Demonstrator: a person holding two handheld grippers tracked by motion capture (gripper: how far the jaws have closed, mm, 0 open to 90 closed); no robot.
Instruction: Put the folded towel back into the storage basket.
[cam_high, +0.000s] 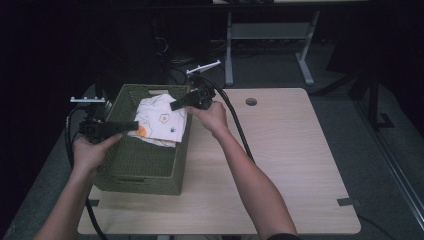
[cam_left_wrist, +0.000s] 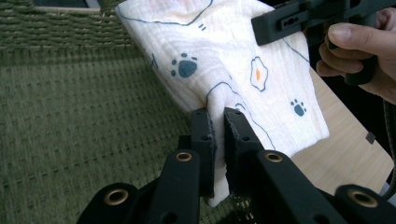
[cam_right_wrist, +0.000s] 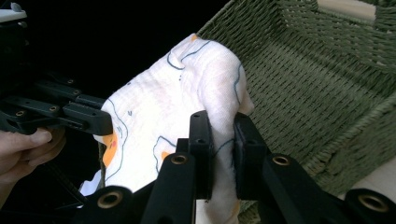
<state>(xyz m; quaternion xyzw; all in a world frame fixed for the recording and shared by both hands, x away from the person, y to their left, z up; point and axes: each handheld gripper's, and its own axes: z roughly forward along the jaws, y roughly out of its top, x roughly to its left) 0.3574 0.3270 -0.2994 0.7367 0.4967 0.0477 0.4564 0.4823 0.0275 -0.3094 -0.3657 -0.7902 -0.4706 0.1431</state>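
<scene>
Wooden table (cam_high: 290, 165) carries a green woven basket (cam_high: 145, 167) standing at its left edge, reaching from near the front left corner back toward the far left corner. Left gripper (cam_high: 131, 125) sits over the basket's left wall, held level in the person's left hand (cam_high: 92, 150); in the left gripper view (cam_left_wrist: 218, 122) its jaws are nearly closed, pinching a fold of a white cloth (cam_left_wrist: 224, 56) printed with blue paw marks and fried eggs. The cloth (cam_high: 161, 120) hangs stretched over the back half of the basket, above its woven floor (cam_left_wrist: 79, 121), not resting on it as far as can be told; one edge drapes over the basket's right wall toward the bare table. Right gripper (cam_high: 176, 104) meets the cloth's far right part, just inside the basket's right wall, gripped by the right hand (cam_high: 212, 116). In the right gripper view (cam_right_wrist: 219, 126) its jaws stand narrow, clamped on a bunched ridge of the cloth (cam_right_wrist: 163, 116). A thick black cable (cam_high: 237, 127) runs from that gripper across the table toward the front edge. Round hole (cam_high: 251, 101) near the table's far edge.
</scene>
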